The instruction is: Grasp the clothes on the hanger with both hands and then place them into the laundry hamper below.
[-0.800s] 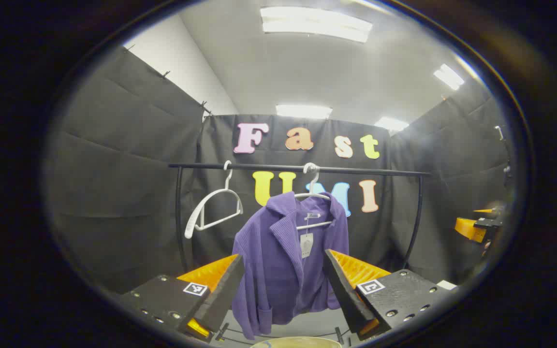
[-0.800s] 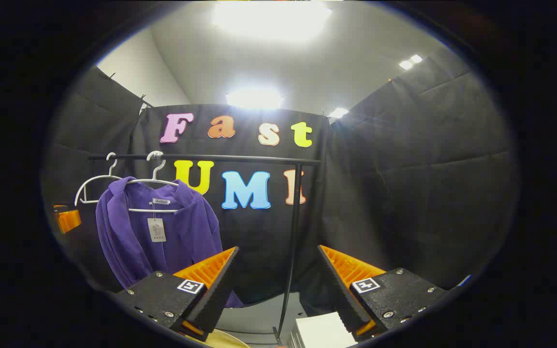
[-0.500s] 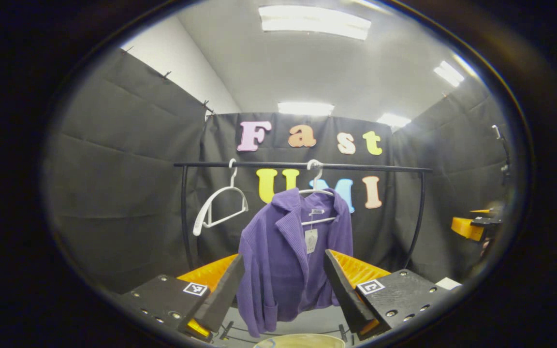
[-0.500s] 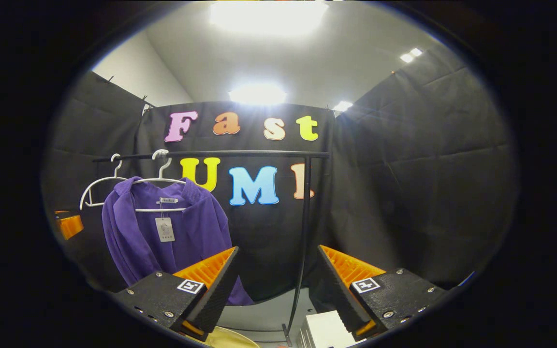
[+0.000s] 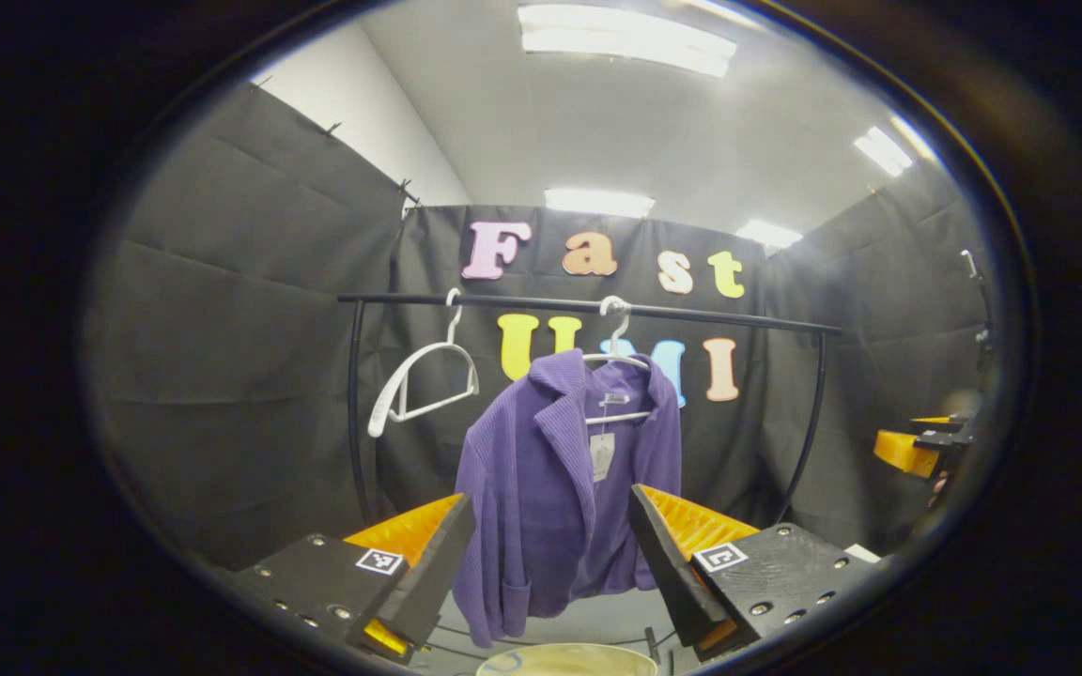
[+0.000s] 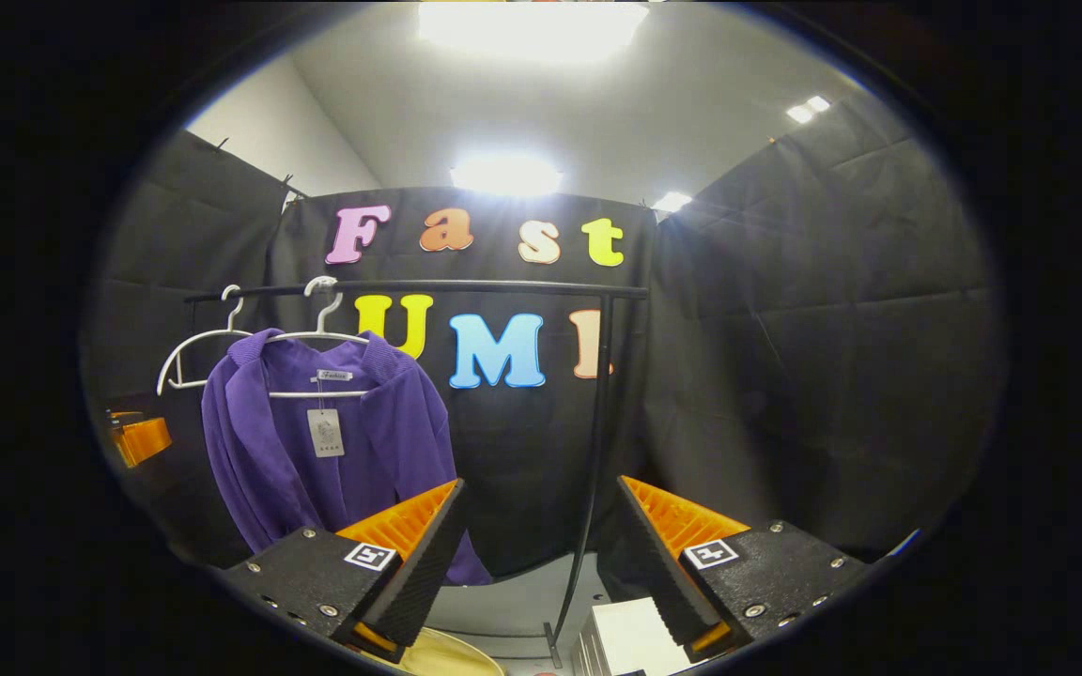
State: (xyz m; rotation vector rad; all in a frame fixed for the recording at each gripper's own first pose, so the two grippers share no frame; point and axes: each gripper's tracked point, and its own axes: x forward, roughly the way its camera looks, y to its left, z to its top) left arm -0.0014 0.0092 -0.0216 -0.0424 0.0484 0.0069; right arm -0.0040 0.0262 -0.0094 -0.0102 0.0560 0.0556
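A purple jacket (image 5: 555,479) with a paper tag hangs on a white hanger (image 5: 618,349) from a black rail (image 5: 588,305). In the left gripper view my left gripper (image 5: 548,545) stands open, well short of the jacket, which shows between its fingers. The beige rim of the hamper (image 5: 567,659) lies below. In the right gripper view the jacket (image 6: 334,451) hangs to the left, and my right gripper (image 6: 536,535) is open with nothing in it. The hamper's rim (image 6: 452,652) peeks out beside its left finger. The right gripper (image 5: 917,446) also appears far right in the left gripper view.
An empty white hanger (image 5: 424,380) hangs on the rail left of the jacket. The rack's black upright (image 6: 593,451) stands in front of my right gripper. A white box (image 6: 621,638) sits on the floor by that upright.
Both views have risen and shifted a little, so the rail and jacket sit slightly higher in each view. The jacket still hangs as before, and both grippers stay open.
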